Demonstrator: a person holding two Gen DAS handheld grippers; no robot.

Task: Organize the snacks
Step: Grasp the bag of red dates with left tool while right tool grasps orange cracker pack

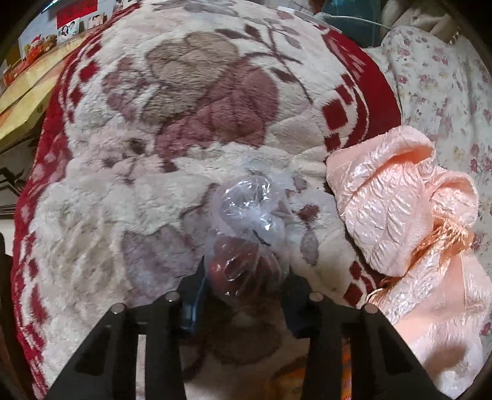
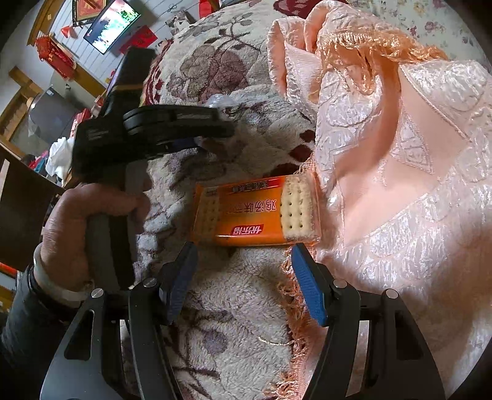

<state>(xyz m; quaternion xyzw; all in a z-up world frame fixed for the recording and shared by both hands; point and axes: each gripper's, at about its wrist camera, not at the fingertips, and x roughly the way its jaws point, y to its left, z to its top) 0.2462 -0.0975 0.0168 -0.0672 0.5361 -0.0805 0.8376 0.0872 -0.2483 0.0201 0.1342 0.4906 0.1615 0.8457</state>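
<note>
Fleece floral blanket [image 1: 184, 123] over bed; wall-mounted TV [image 2: 112, 24], red hangings [image 2: 53, 57] on white wall

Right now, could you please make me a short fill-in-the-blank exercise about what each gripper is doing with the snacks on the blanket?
1. The left gripper is shut on a clear plastic ____ holding something dark red.
2. The right gripper is ____, its fingers spread apart.
3. The cracker packet just beyond the right gripper is mostly ____ in colour.
4. The packet lies beside a shiny ____ cloth.

Missing words: bag; open; orange; pink
</note>
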